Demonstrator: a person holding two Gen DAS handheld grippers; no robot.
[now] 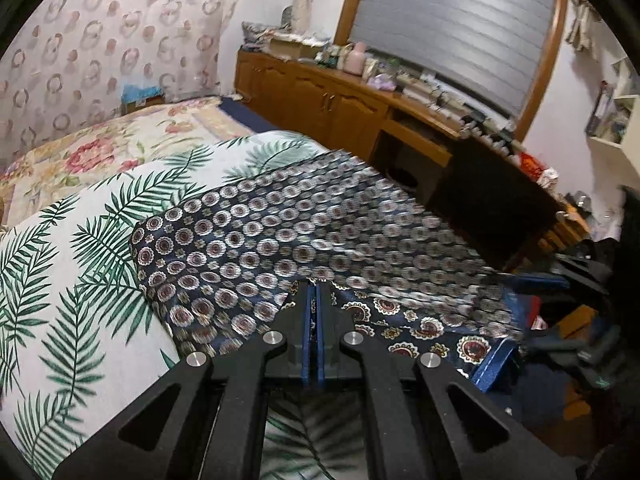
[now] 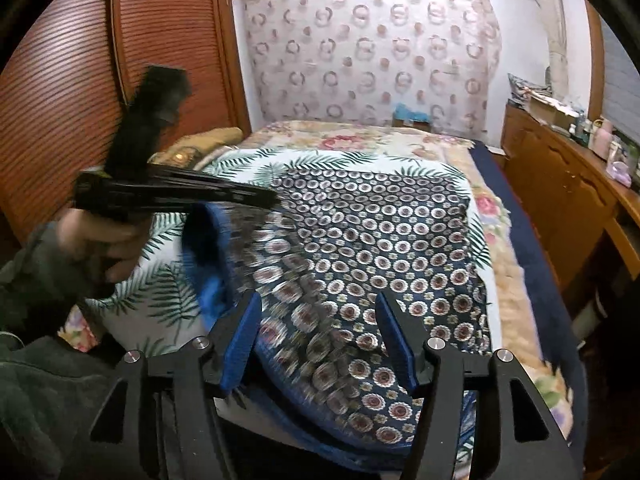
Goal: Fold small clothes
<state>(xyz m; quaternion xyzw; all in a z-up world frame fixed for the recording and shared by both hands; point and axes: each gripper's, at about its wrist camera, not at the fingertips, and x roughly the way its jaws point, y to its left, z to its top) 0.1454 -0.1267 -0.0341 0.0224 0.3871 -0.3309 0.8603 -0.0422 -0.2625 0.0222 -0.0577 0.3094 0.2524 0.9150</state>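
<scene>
The left gripper (image 1: 315, 292) clenched the navy medallion-print cloth garment (image 1: 280, 236), lifted ahead of it; the right gripper (image 2: 318, 320) stood released, fabric between its fingers.

Bed (image 2: 532, 264), palm-leaf sheet (image 2: 160, 300), patterned garment (image 2: 380, 248)

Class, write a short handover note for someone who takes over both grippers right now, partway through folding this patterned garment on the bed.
Left gripper: shut on an edge of the patterned garment, lifting it; the cloth is motion-blurred.
Right gripper: open, holding nothing, hovering over the garment's near end.
The garment lies on the palm-leaf sheet on the bed, partly spread, its blue lining showing at the raised edge.
Done: one edge picked up.
Left: probably carry that edge across, lay it flat, then finish the fold.
</scene>
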